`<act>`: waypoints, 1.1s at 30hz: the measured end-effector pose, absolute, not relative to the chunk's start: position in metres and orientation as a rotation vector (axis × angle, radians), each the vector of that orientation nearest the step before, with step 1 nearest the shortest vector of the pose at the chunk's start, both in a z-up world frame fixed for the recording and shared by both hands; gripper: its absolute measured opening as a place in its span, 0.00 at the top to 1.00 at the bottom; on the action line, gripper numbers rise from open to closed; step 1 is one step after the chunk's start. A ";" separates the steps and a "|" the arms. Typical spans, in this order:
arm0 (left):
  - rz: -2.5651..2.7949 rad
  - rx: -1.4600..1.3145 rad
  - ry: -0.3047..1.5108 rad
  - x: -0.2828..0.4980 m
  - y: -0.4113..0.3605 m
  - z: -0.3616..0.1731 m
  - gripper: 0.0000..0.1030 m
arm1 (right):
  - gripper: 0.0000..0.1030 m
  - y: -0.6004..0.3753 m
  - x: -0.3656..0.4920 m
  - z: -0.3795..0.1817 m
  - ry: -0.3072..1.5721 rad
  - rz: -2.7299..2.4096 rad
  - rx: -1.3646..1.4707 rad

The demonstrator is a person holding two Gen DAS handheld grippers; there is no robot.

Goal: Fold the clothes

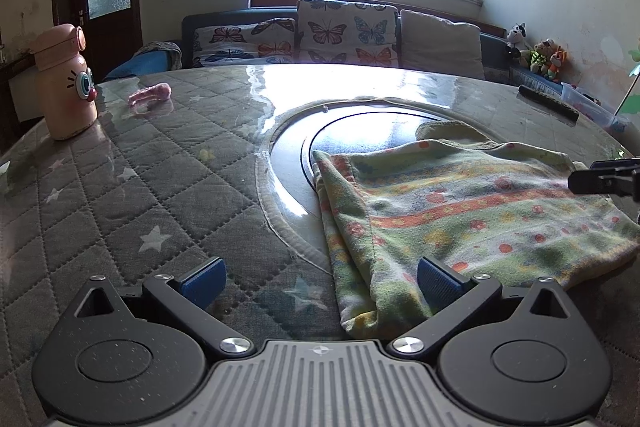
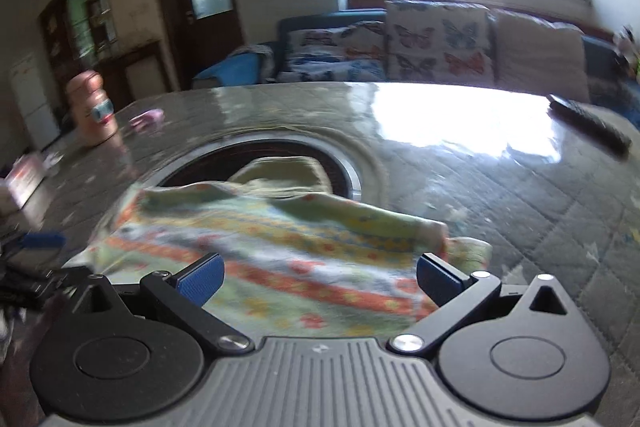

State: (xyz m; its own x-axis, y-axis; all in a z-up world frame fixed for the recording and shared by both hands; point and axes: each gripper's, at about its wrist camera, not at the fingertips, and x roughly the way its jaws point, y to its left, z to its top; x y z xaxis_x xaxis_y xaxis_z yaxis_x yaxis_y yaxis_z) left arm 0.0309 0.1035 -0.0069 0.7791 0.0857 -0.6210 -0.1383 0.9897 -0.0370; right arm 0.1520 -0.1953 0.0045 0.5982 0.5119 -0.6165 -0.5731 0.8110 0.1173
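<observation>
Clothing here is one patterned garment (image 1: 472, 211), green with orange, yellow and blue floral bands, lying partly folded on a round table (image 1: 120, 187). Going left to right in the left wrist view: a pink cartoon-faced bottle (image 1: 66, 83) is standing upright near the table's far left edge, and a small pink item (image 1: 150, 95) is lying just beyond it on the quilted, star-printed cover under clear sheeting. A round glossy inset (image 1: 360, 131) is sitting at the table's middle, and the garment is overlapping its near right part and spreading toward the right edge. A dark flat bar (image 1: 548, 103) is resting on the far right of the table. Behind, a sofa with butterfly cushions (image 1: 344, 33) is sitting under a bright window, with plush toys (image 1: 536, 55) at its right end.

The left gripper (image 1: 320, 279) is hanging low over the table with its jaws spread wide, gripping nothing; its right blue pad is sitting over the garment's near left corner, its left pad over bare cover. The right gripper (image 2: 318, 277), seen blurred in its own view, is likewise standing wide apart and empty just above the garment's near edge (image 2: 280, 251). Its tip is showing at the right margin of the left wrist view, over the cloth.
</observation>
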 end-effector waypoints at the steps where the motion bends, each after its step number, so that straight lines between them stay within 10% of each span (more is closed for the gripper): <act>1: 0.125 -0.082 0.666 0.029 0.104 -0.007 0.00 | 0.00 -0.191 0.147 0.006 0.679 0.649 -0.111; 33: 0.204 -0.165 0.631 -0.007 0.149 0.023 0.01 | 0.05 -0.051 0.049 -0.002 0.549 1.064 -0.562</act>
